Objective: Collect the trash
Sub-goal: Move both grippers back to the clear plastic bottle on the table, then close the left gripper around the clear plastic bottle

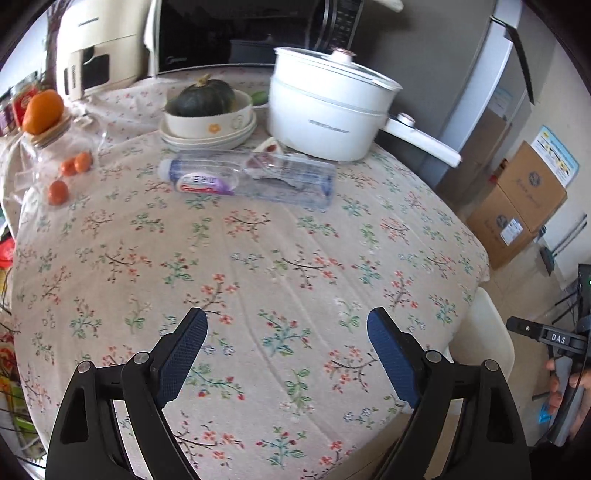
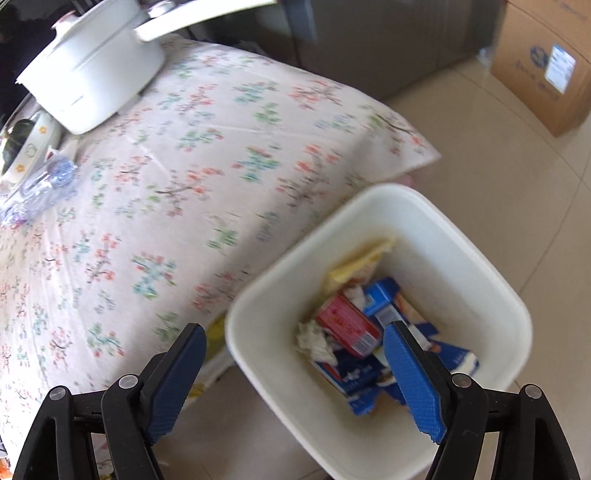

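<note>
An empty clear plastic bottle [image 1: 247,179] with a purple label lies on its side on the floral tablecloth [image 1: 258,266], in front of the bowls and the pot. It shows blurred at the left edge of the right wrist view [image 2: 40,184]. My left gripper [image 1: 286,325] is open and empty, above the cloth well short of the bottle. My right gripper [image 2: 293,341] is open and empty, above the near rim of a white bin [image 2: 476,240] on the floor beside the table. The bin holds a red carton [image 2: 347,328], blue cartons [image 2: 384,299] and crumpled paper [image 2: 314,338].
A white electric pot [image 1: 328,110] with a long handle, stacked bowls [image 1: 207,127] holding a green squash, a jar with an orange on top [image 1: 42,110] and small tomatoes [image 1: 75,166] stand at the back. A microwave [image 1: 240,33], a fridge [image 1: 491,92] and cardboard boxes [image 1: 517,206] stand beyond.
</note>
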Action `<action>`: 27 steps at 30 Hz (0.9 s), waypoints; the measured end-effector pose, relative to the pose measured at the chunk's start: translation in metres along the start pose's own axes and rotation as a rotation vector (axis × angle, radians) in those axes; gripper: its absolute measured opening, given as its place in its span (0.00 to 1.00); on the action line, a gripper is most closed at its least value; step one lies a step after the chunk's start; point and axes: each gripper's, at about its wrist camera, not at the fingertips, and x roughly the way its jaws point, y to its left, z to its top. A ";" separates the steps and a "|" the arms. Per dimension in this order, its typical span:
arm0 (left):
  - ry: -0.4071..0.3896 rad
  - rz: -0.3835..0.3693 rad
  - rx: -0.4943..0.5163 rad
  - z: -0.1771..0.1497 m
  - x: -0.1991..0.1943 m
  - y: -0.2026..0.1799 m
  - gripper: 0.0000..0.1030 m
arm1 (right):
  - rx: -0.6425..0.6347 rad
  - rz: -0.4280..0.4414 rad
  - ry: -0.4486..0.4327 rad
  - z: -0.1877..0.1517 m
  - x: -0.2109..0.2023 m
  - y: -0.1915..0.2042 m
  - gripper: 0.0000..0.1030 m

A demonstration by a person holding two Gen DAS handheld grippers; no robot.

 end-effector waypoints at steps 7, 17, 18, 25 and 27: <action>0.005 0.066 -0.137 0.048 0.019 0.027 0.91 | -0.063 0.046 -0.009 0.025 0.017 0.057 0.82; -0.018 0.102 -0.449 0.130 0.110 0.030 0.92 | -0.110 0.041 -0.076 0.067 0.026 0.107 0.82; -0.021 0.120 -0.462 0.136 0.119 0.027 0.92 | -0.113 0.039 -0.081 0.070 0.027 0.109 0.82; -0.016 0.238 -0.590 0.158 0.160 0.019 0.91 | -0.154 0.028 -0.067 0.080 0.036 0.106 0.82; -0.017 0.272 -0.614 0.156 0.163 0.020 0.91 | -0.163 -0.004 -0.075 0.081 0.037 0.101 0.82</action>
